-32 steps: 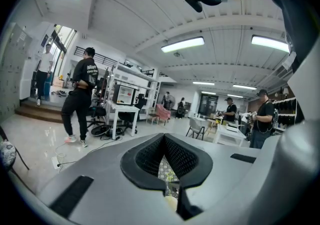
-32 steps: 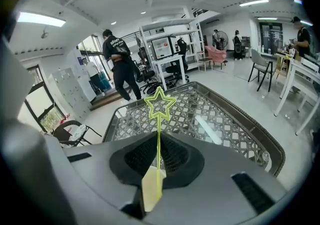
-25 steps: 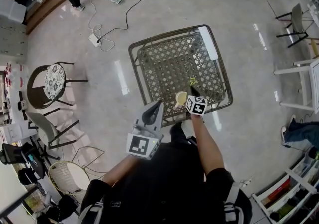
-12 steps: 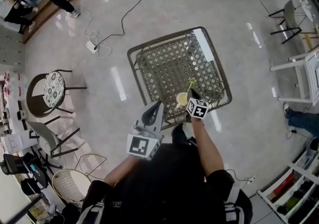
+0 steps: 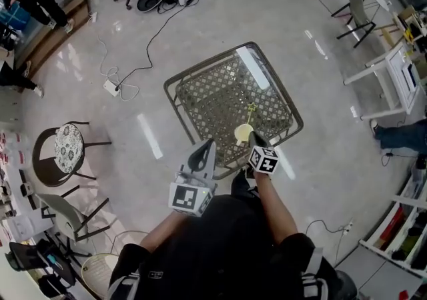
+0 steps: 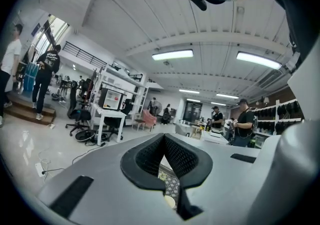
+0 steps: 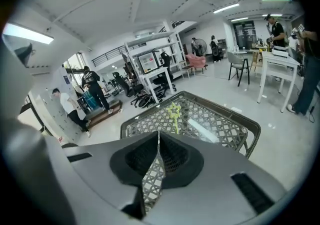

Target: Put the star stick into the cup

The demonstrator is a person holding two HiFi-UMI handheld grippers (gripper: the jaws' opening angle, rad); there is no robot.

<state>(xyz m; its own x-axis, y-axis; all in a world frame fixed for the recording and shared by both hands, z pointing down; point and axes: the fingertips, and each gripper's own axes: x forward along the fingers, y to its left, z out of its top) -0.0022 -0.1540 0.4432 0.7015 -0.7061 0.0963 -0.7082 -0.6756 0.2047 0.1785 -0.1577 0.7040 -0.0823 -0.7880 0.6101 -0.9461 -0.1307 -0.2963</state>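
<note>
A lattice-top metal table (image 5: 200, 102) stands in front of me. Near its front edge sits a pale yellow cup (image 5: 243, 134). The yellow-green star stick (image 5: 251, 113) rises out of the cup, leaning away from me. My right gripper (image 5: 254, 139) is shut just on my side of the cup, with nothing seen between its tips. In the right gripper view the star stick (image 7: 175, 115) stands beyond the shut right gripper (image 7: 158, 133), its lower end hidden behind one jaw. My left gripper (image 5: 207, 144) hangs shut at the table's front left corner. A sliver of the cup (image 6: 170, 202) shows under the left gripper (image 6: 164, 136).
A round patterned stool (image 5: 67, 149) and other chairs stand on the floor at the left. A power strip with cables (image 5: 110, 87) lies beyond them. A white table (image 5: 400, 69) and a chair (image 5: 360, 15) stand at the right. People stand at the far left.
My right gripper has drawn back toward me, away from the star stick. The stick now stands in the cup by itself. The left gripper has barely moved.
</note>
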